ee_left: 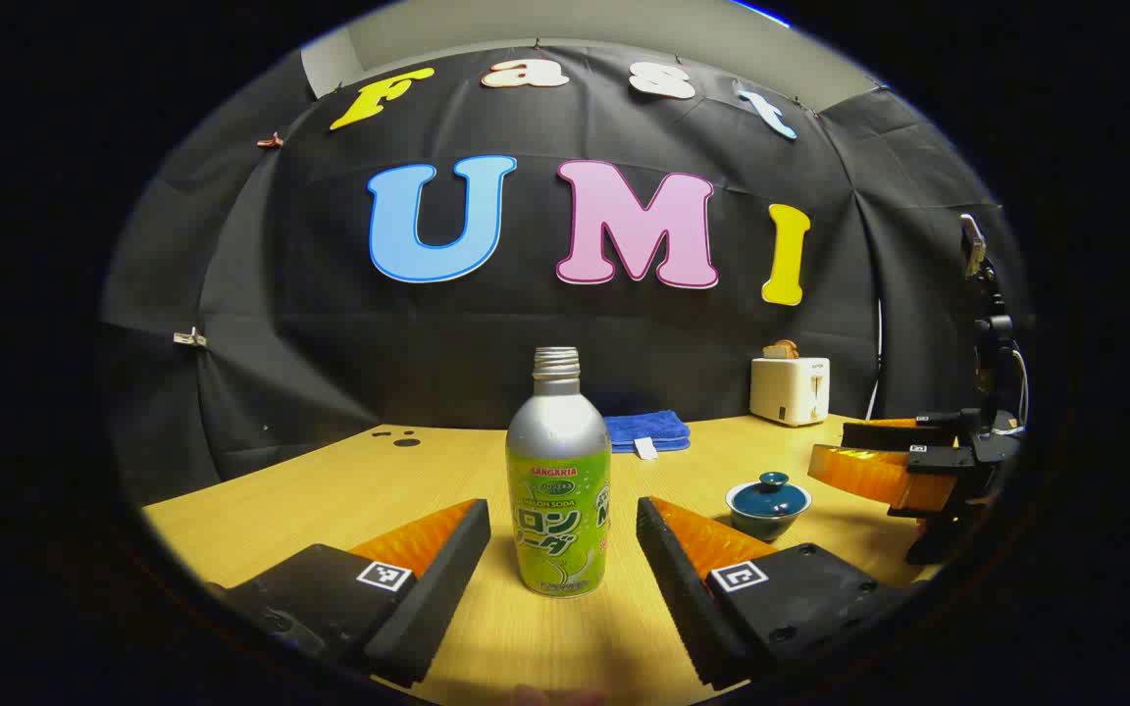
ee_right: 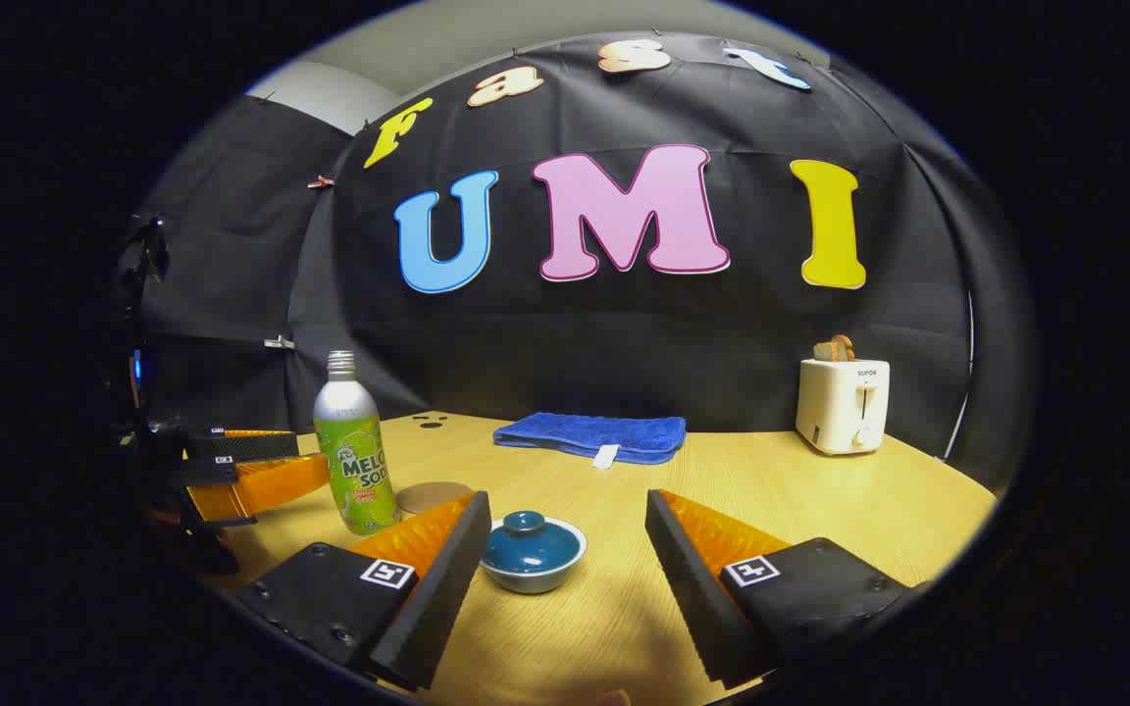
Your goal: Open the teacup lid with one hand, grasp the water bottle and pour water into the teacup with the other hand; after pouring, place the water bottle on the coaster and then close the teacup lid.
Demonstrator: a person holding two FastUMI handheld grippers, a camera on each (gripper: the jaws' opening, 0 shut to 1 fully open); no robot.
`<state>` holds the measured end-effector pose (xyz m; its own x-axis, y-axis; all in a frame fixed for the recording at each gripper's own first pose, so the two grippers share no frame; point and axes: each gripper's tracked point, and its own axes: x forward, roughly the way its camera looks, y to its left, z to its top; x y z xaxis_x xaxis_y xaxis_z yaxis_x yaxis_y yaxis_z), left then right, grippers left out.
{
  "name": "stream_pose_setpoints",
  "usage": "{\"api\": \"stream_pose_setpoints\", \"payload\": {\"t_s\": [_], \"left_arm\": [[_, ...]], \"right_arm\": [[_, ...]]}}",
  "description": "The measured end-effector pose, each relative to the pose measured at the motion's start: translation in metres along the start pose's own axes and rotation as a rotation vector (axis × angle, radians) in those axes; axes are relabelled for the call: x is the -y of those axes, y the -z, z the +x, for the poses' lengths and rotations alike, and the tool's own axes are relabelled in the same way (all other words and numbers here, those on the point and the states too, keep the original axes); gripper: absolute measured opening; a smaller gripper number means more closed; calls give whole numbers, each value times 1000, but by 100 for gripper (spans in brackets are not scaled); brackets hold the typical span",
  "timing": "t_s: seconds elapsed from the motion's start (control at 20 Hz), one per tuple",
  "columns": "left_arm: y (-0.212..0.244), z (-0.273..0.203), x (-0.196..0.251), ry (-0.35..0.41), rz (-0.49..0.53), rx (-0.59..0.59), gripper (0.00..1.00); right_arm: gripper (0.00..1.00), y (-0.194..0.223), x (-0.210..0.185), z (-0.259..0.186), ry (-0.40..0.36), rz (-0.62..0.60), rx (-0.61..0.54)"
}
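Left claw open astride water bottle, not touching.

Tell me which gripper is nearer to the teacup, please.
Right. The right gripper is open with the teacup between its fingers, close to one of them. The left gripper is open around the water bottle, with the teacup off to its side.

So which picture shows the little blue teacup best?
The right gripper view: the teacup sits close and whole, lid on. In the left gripper view it is smaller, off to the side, partly behind a gripper finger.
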<state>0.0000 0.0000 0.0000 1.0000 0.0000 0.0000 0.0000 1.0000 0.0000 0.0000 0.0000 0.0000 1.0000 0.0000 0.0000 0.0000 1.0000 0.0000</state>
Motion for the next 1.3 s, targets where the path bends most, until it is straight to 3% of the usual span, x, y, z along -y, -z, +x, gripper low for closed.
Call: {"api": "stream_pose_setpoints", "payload": {"t_s": [1.1, 1.3], "left_arm": [[0, 0, 0, 1, 1, -1, 95], [0, 0, 0, 1, 0, -1, 95]], "right_arm": [[98, 0, 1, 1, 1, 2, -2], [98, 4, -17, 8, -60, 1, -9]]}}
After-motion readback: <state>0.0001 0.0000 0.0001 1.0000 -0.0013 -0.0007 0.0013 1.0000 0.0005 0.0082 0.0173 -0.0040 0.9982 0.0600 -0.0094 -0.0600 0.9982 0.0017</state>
